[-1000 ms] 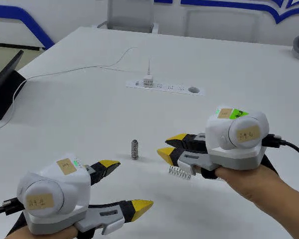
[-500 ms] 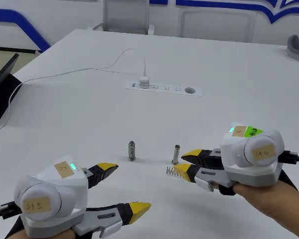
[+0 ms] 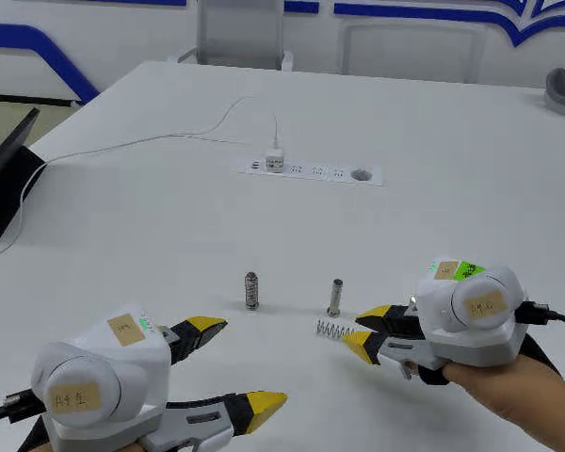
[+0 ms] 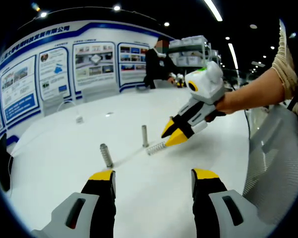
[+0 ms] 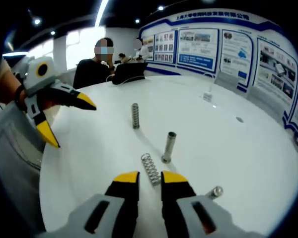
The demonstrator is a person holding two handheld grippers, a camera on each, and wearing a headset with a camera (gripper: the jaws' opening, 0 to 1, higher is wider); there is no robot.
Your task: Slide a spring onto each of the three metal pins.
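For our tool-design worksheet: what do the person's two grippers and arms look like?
Both the left gripper and right gripper have white housings, grey bodies, black jaws with yellow tips, tan handwritten labels and black cables. The right adds a green sticker. That arm wears a beige ribbed sleeve.

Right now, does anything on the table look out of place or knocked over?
A loose spring lies flat on the table beside the bare pin, just ahead of the open right gripper, rather than on a pin. The other pin stands upright with a spring on it. Nothing looks spilled or damaged.
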